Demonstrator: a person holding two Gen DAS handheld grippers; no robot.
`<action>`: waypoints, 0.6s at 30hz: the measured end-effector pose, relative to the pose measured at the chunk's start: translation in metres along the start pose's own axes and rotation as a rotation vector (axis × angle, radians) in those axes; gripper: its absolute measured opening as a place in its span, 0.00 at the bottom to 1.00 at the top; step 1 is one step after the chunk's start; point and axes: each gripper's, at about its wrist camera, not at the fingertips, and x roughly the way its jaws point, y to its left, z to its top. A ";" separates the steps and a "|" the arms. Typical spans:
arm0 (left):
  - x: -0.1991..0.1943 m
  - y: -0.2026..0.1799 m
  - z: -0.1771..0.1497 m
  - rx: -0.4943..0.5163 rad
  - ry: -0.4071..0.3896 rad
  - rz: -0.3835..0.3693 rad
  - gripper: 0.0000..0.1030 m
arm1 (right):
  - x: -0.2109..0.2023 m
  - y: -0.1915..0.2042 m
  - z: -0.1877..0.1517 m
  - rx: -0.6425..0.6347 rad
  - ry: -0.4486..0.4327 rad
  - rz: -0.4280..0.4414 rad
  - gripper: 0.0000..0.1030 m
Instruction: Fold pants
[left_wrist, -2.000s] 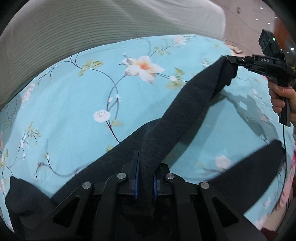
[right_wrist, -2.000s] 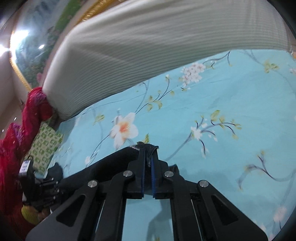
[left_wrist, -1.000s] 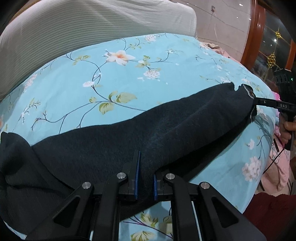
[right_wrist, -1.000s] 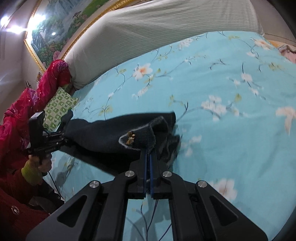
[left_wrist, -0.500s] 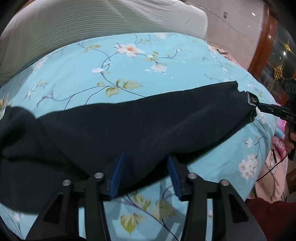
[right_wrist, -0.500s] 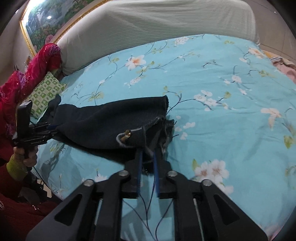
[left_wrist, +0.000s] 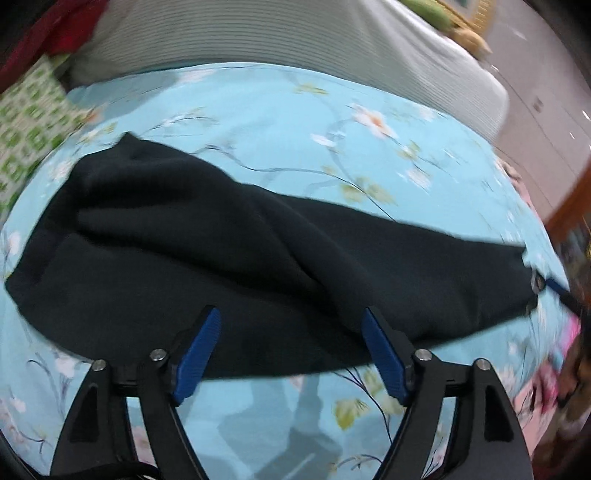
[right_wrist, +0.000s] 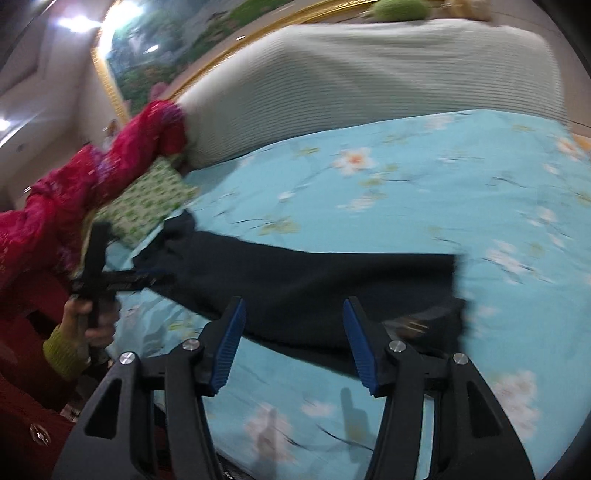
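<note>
Pants (left_wrist: 229, 266) lie flat across the blue floral bedsheet (left_wrist: 280, 122), let go by both grippers.

The left gripper (left_wrist: 290, 328) has just been opening; its blue pads (left_wrist: 201, 350) stand wide apart just above the near edge of the pants, pressing nothing. The right gripper (right_wrist: 293, 321) has also just been opening, its fingers parted over the near edge at the other end, the dark cloth loose beyond them. Beyond the pants sit a grey ribbed pillow (right_wrist: 369, 85) and a green-patterned cushion (right_wrist: 151, 199). Blur leaves the marking on the left gripper's body unreadable.
</note>
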 end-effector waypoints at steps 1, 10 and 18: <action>-0.001 0.006 0.007 -0.023 0.000 0.013 0.78 | 0.009 0.006 0.001 -0.010 0.011 0.025 0.54; 0.009 0.042 0.095 -0.144 0.083 0.205 0.79 | 0.090 0.077 0.012 -0.134 0.122 0.237 0.54; 0.071 0.055 0.157 -0.120 0.283 0.344 0.79 | 0.165 0.154 0.030 -0.284 0.213 0.397 0.54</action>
